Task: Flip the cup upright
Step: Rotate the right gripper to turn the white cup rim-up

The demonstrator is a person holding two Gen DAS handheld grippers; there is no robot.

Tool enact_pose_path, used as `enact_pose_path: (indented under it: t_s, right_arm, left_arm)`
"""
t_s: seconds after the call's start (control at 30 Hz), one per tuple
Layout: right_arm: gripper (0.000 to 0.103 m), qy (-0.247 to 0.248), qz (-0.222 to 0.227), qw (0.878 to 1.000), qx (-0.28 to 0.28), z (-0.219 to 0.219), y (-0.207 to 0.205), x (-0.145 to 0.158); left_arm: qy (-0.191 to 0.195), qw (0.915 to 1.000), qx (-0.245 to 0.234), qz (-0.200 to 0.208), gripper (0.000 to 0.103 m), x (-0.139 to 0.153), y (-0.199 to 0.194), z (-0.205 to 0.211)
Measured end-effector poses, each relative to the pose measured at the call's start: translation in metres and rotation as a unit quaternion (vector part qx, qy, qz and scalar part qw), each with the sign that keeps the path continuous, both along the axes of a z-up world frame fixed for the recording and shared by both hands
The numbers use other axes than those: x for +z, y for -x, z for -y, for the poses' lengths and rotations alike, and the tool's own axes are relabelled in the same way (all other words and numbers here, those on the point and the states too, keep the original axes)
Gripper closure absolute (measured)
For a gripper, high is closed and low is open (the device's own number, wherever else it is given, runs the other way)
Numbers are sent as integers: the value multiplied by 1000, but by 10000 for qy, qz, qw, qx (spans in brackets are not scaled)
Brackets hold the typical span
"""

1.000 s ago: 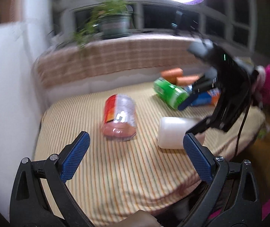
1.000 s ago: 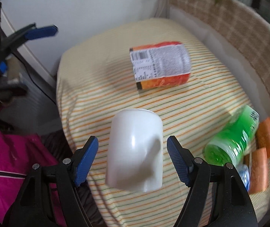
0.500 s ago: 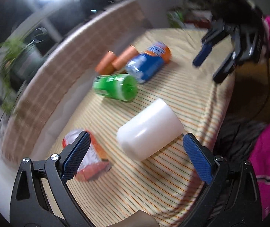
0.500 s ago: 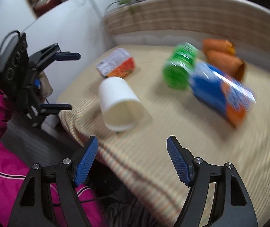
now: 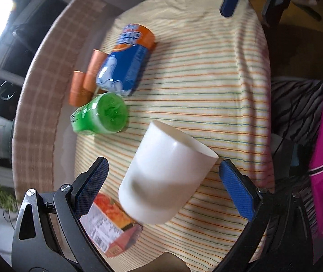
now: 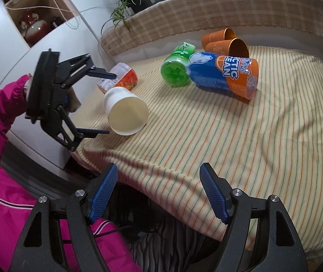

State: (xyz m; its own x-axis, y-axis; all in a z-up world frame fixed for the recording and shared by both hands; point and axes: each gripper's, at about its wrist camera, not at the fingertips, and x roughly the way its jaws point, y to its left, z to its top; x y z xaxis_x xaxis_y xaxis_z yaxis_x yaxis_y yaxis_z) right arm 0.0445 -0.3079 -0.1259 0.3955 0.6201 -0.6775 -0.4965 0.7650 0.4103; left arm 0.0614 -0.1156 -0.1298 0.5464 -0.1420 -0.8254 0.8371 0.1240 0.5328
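Right now the white cup (image 6: pixel 125 111) lies on its side near the striped tablecloth's (image 6: pixel 240 136) edge, its mouth turned toward the right-hand tool. The left gripper (image 6: pixel 108 103) comes in level from nine o'clock, held by an arm in a pink sleeve (image 6: pixel 0 108), its two fingers spread wide with one above and one below the cup's closed end; neither seems to touch it, though the upper tip is hard to separate from the snack packet (image 6: pixel 119 79) behind. Through the left wrist camera the cup (image 5: pixel 164 178) fills the gap between blue pads (image 5: pixel 237 192). The right gripper (image 6: pixel 159 192) hangs off the table's edge at six o'clock, fingers apart and holding nothing. At twelve o'clock lie a green bottle (image 6: pixel 178 64), a blue-and-orange bottle (image 6: pixel 224 74) and two copper cups (image 6: pixel 226 42).
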Motion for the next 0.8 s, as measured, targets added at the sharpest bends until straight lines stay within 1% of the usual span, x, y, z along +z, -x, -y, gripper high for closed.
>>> enact_pose_path:
  t_s: [0.1,0.17,0.2,0.27,0.43,0.57,0.63,0.8]
  right_arm:
    - [28,-51,-1,10000,-15,2,2,-2]
    - [28,-54,0,10000,-30,2,2,-2]
    - [28,-49,-1,10000,-48,3,2,-2]
    - [28,-56,-10,10000,-81,5,2,-3]
    - [28,-68,-34,9998,-157,9,0,-5]
    - [28,-67,-28,9998,-171,7,1,-4]
    - [28,-60,-12,9998,-176,5,2,-4]
    - [28,-74,-48,9998,-156,3,1,-5]
  left_arm:
    - [-183,9997,-134,-26,2,-11,-4,5]
    - [-220,9996,-148,-109,9,-15,-7,7]
    - [-235,9995,-139,-173,11,-17,-10,8]
    - [-240,9994,-130,-218,14,-19,-12,7]
    - [-135,9995,-74,-285,16,-18,-17,6]
    - [107,9990,167,-404,16,-14,-25,4]
    - [329,9975,382,-489,16,-10,-32,1]
    - [891,9898,905,-644,17,1,-46,-13]
